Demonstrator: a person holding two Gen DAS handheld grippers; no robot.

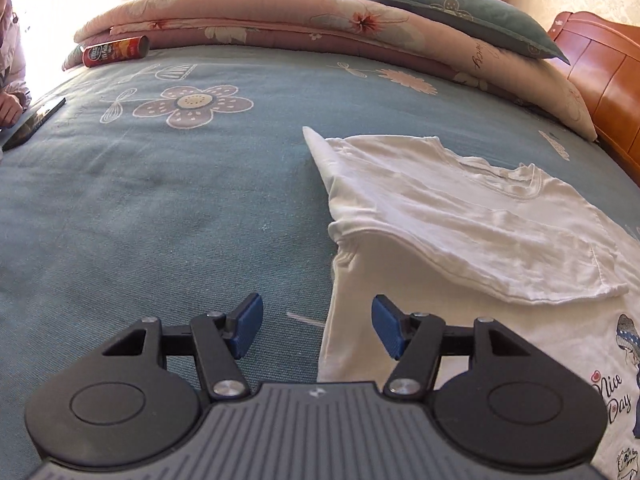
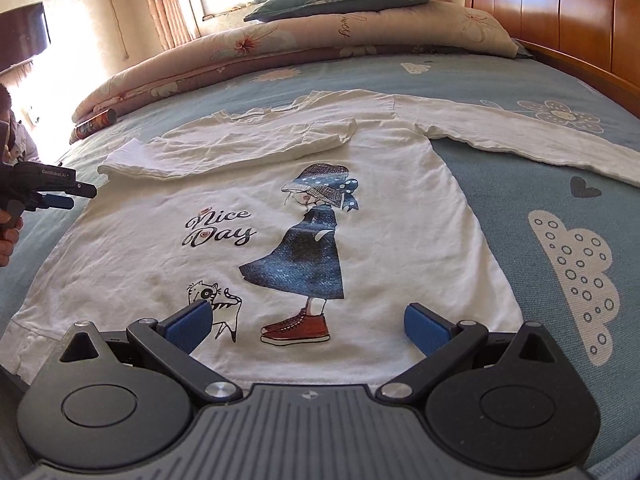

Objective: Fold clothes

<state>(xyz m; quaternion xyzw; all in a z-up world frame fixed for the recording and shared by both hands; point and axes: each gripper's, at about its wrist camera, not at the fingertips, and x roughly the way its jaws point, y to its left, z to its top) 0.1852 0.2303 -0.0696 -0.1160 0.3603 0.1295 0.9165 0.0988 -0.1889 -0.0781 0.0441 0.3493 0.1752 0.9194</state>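
Observation:
A white long-sleeved shirt point(image 2: 140, 256) with a "Nice Day" girl print lies flat, front up, on the blue bedspread point(image 2: 540, 184). One sleeve point(image 1: 460, 208) is folded across the chest; the other sleeve point(image 2: 520, 136) stretches out to the right. My left gripper point(image 1: 317, 326) is open just above the shirt's left side edge, with nothing between its pads. In the right wrist view the left gripper point(image 2: 76, 197) shows at the far left, beside the shirt's shoulder. My right gripper point(image 2: 308, 328) hangs wide open over the bottom hem, holding nothing.
A folded floral quilt point(image 1: 260, 16) and a teal pillow point(image 1: 460, 16) lie along the far edge of the bed. A red can point(image 1: 116, 51) rests against the quilt. A dark phone point(image 1: 34, 122) and a person's hand point(image 1: 10, 106) are at the left edge. A wooden headboard point(image 2: 560, 20) stands at the right.

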